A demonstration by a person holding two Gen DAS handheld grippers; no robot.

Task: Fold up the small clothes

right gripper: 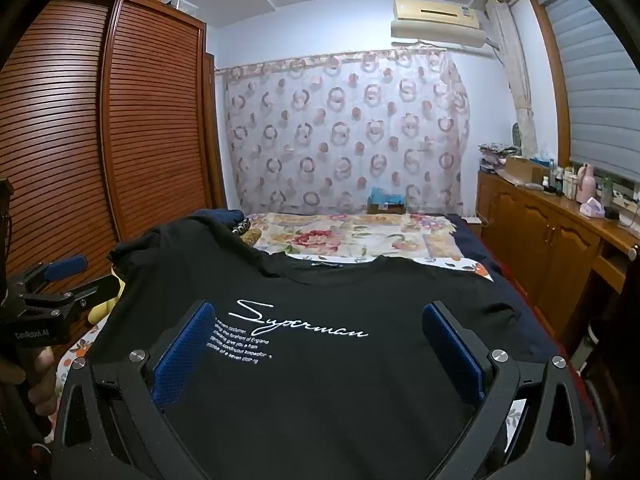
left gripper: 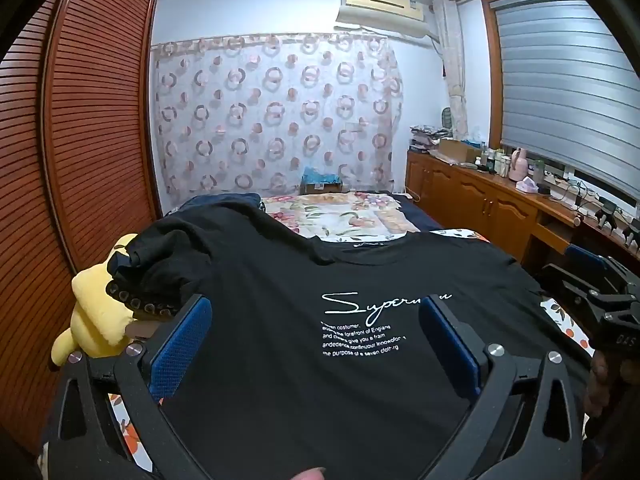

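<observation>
Spread front-up on the bed (right gripper: 360,232), printed chest showing, the black T-shirt (right gripper: 320,360), presumably so both sides can be reached for a fold; bunched at the far-left sleeve (left gripper: 160,264), maybe draped over the yellow plush toy (left gripper: 96,312), though hard to tell. Poised above the cloth, left gripper (left gripper: 316,332) and right gripper (right gripper: 320,340), jaws spread wide, gripping nothing.

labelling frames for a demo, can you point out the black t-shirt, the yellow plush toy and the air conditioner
black t-shirt (right gripper: 320,384): right wrist view, plain chest below the print
yellow plush toy (left gripper: 94,320): left wrist view, its body
air conditioner (left gripper: 380,8): left wrist view, front panel
</observation>
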